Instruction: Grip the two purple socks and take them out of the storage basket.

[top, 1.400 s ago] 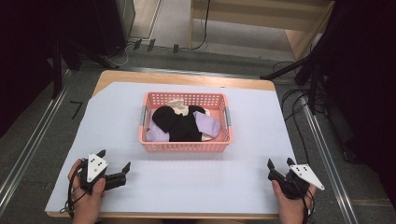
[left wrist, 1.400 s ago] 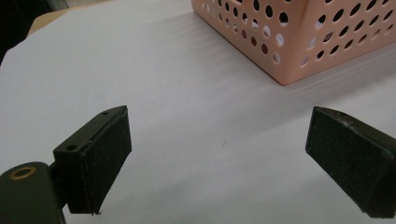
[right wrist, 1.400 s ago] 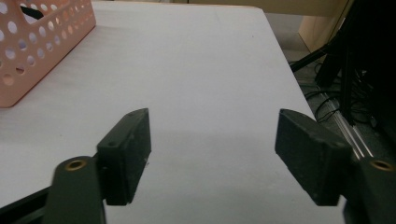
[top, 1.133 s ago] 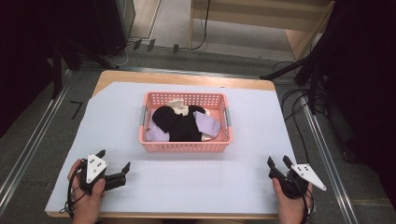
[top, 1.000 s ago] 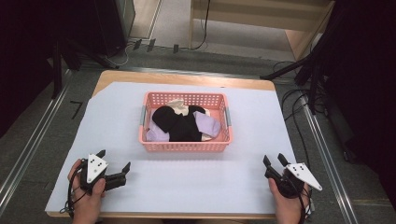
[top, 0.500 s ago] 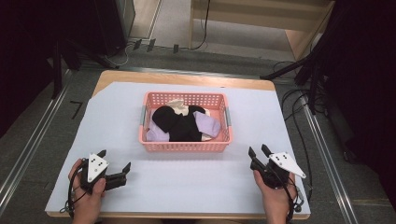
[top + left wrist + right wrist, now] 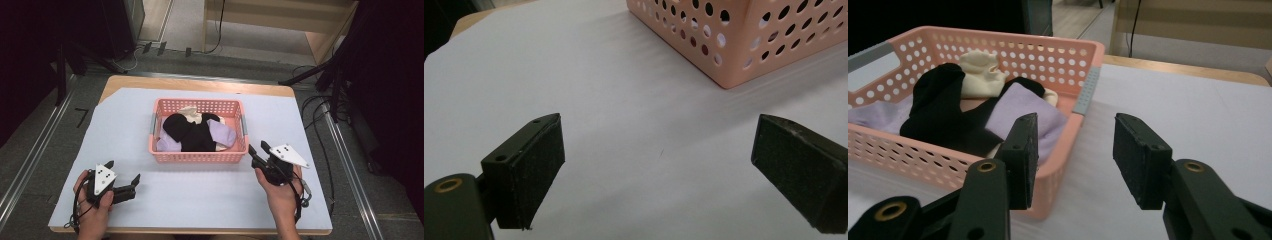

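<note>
white paper [image 7: 200,200] covers most of a wooden table [image 7: 190,83], and the wood peeks out at the far edge. grey floor [image 7: 30,150] lies all around, with black cables [image 7: 320,107] on the right side and a pale wooden shelf [image 7: 280,20] at the back. dark shapes stand in the far corners.

a pink basket [image 7: 197,156] with little holes sits in the middle of the paper. it has black socks [image 7: 187,131], a purple cloth [image 7: 225,134] and a cream cloth [image 7: 190,111] inside.

from above, the left gripper [image 7: 122,179] rests low on the paper near the front left corner, well apart from the basket. a hand [image 7: 92,205] holds it. the right gripper [image 7: 257,150] is just beside the basket's front right corner, held up by the other hand [image 7: 280,195].

the left gripper view shows its jaws spread wide over bare paper, with one basket corner [image 7: 744,45] ahead.

the right gripper view looks into the basket [image 7: 1083,107] from close up. its jaws are partly apart and hold nothing. the grey handle [image 7: 1087,90] on the rim is easy to see here, and the purple cloth [image 7: 1023,112] lies under the black sock [image 7: 938,107].
</note>
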